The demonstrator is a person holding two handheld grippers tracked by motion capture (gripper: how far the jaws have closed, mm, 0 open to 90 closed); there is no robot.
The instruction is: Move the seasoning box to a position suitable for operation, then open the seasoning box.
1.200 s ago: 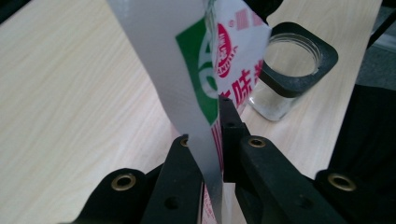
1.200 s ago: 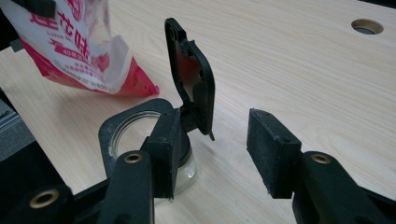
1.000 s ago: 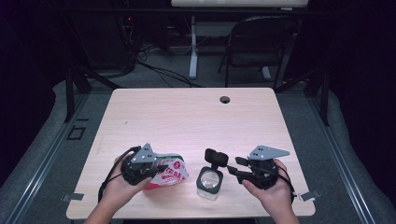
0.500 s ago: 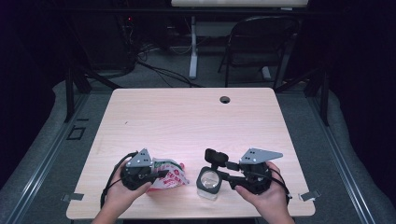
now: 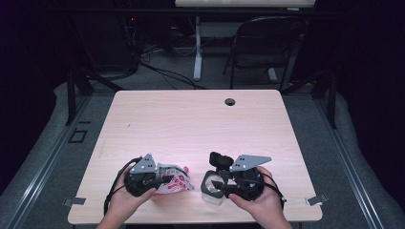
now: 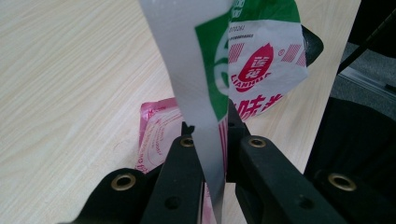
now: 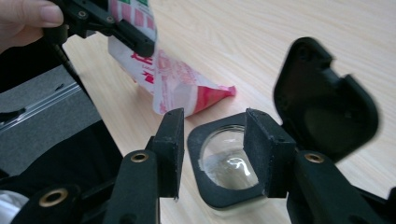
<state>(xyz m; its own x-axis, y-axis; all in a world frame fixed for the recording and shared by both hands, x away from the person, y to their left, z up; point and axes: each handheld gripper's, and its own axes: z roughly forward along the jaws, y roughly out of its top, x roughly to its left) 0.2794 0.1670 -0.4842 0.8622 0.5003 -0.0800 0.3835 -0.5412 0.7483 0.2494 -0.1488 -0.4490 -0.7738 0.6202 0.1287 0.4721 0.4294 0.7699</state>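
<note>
Here the packet (image 5: 174,180), a white, red and green snack pouch, lies near the front edge of the tabletop (image 5: 191,124), left of centre, with one end lifted. The left claw (image 6: 210,135) is clamped on that lifted end: in the left gripper view the pale sealed strip of the packet rises straight up between the two black jaws, which press it from both sides, while the pink lower part trails down onto the wood. Just beside it to the right stands the jar (image 5: 211,186), a small clear container with a black square rim; its black lid (image 7: 327,102) is hinged back and stands open above it. The right claw (image 7: 212,144) is at the jar with its jaws spread narrowly, one on each side of the near rim; whether they press the rim cannot be told. In the high view a hand (image 5: 260,205) holds the right gripper at the front edge, and the other hand (image 5: 125,202) holds the left gripper. A round hole (image 5: 230,101) sits near the far edge.
</note>
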